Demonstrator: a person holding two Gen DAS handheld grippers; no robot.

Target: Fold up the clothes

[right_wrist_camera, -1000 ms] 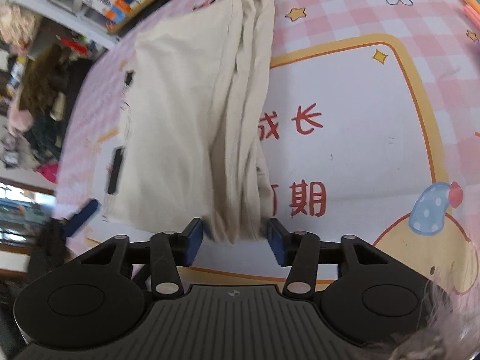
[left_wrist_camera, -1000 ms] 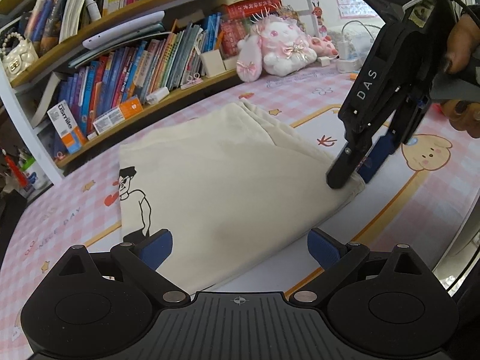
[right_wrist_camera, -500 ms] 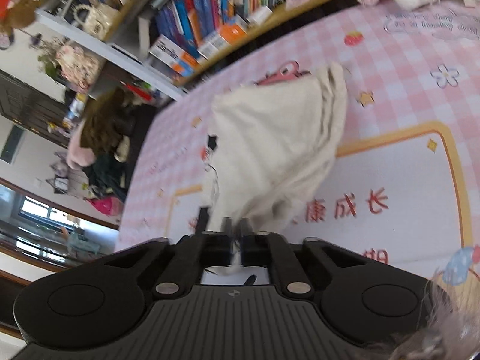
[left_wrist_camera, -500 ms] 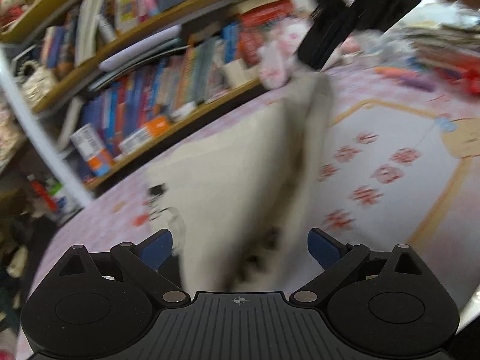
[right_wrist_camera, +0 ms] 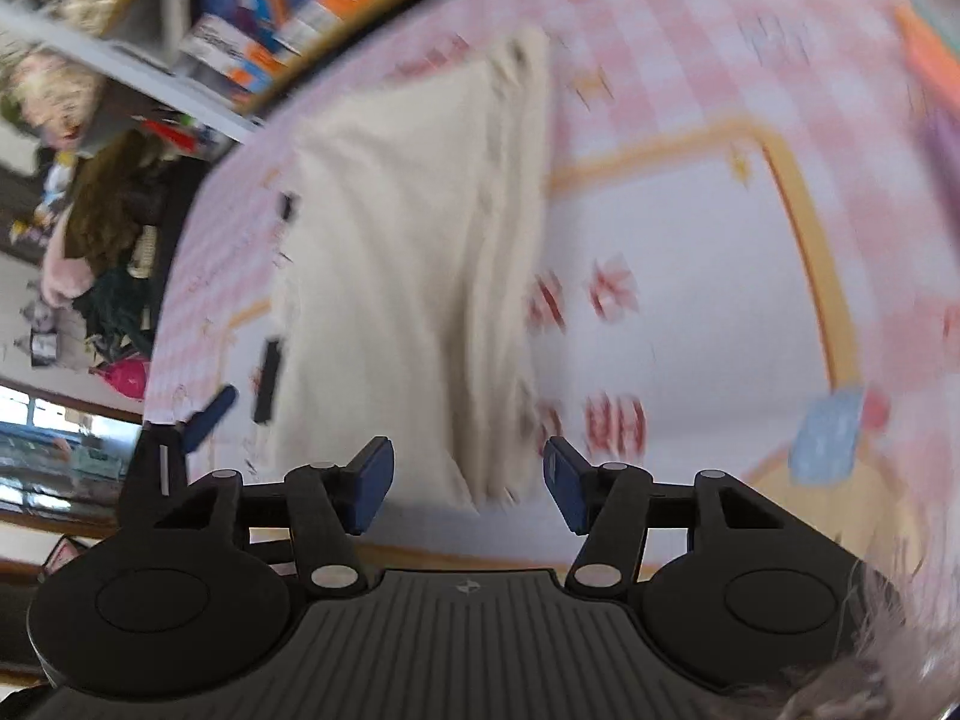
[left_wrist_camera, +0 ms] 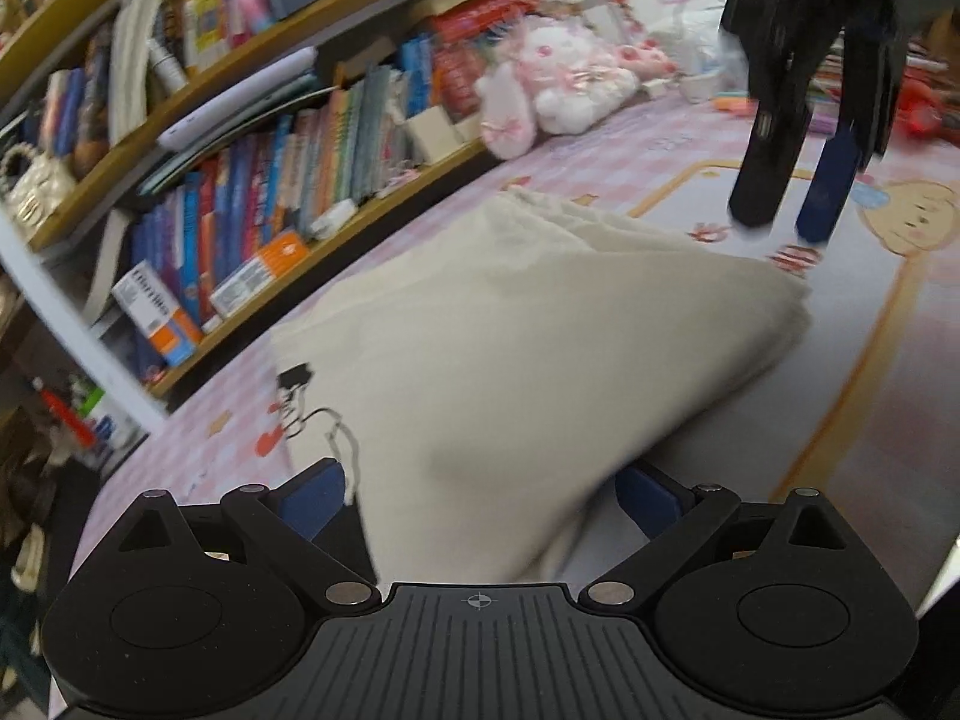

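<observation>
One cream garment (left_wrist_camera: 540,348), folded, flat on pink checked surface (right_wrist_camera: 690,78). Long axis running straight ahead of right claw (right_wrist_camera: 468,480); near end between its opening jaws, untouched. Left claw (left_wrist_camera: 480,498) spread wide, cloth edge between pads, not gripped. Left claw nearer. Two claws.

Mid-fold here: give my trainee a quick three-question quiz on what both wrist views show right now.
1. True or false: the right claw is clamped on the cream garment.
2. What sits on the mat beside the bookshelf: A) plush rabbit B) kettle C) shoe?
3. Fill in: the garment's print is a cartoon ____.

Key:
1. False; its jaws are opening, pads clear of the cloth.
2. A, the plush rabbit.
3. Figure.
</observation>
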